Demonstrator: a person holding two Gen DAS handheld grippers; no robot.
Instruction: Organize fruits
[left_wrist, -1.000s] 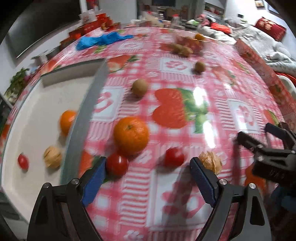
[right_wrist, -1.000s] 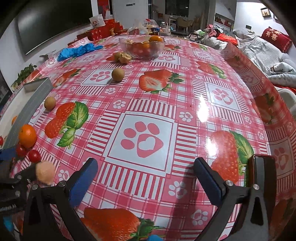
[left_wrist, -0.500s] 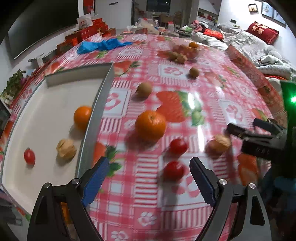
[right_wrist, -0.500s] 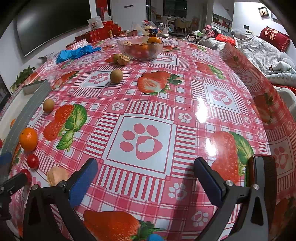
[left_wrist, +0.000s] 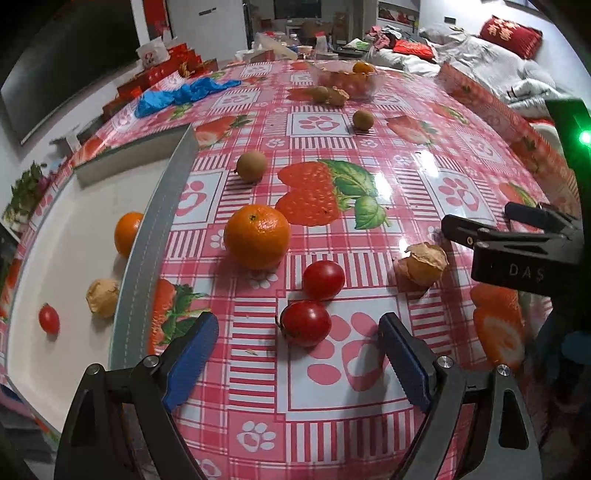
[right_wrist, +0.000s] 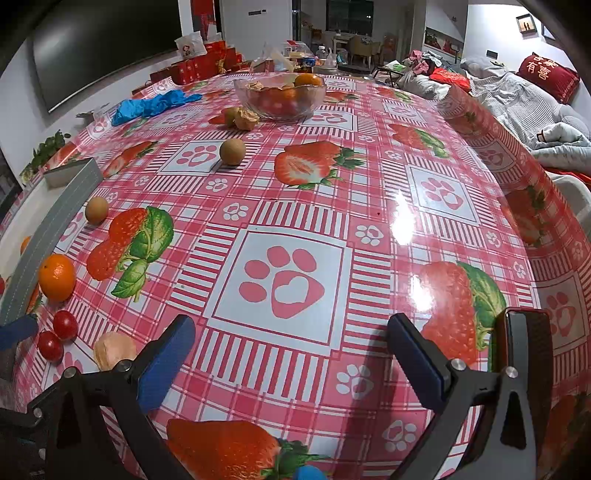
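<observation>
A: Going left to right from where I sit. At the far left is the white tray (left_wrist: 48, 229), grey-rimmed, and it holds three things: a small tomato (left_wrist: 49, 318), a papery husked fruit (left_wrist: 102, 297) and an orange (left_wrist: 127, 233) tucked against the rim.

B: And loose on the table?

A: Just past the rim, on the checked tablecloth (left_wrist: 325, 398), a big orange (left_wrist: 256, 236), with a round brown fruit (left_wrist: 251, 165) behind it. Then two cherry tomatoes, the near tomato (left_wrist: 306, 323) almost touching the far tomato (left_wrist: 323, 279), and further right a husked fruit (left_wrist: 421, 264).

B: Your tongs?

A: My left gripper (left_wrist: 299, 358) is spread wide with nothing in it; the near tomato sits just ahead of the gap between the pads. My right gripper (right_wrist: 291, 356) is spread too, empty, over bare cloth, well away from the fruit.

B: So which step?

A: I'd call it lining up on that near tomato. Next I'd need to drop the left pads either side of it and pinch gently. It's round and likely to roll, and its neighbour is close enough to get nudged.

B: Anything further back?

A: A glass bowl (right_wrist: 279, 96) with oranges and red fruit, and a few loose pieces beside it.
</observation>
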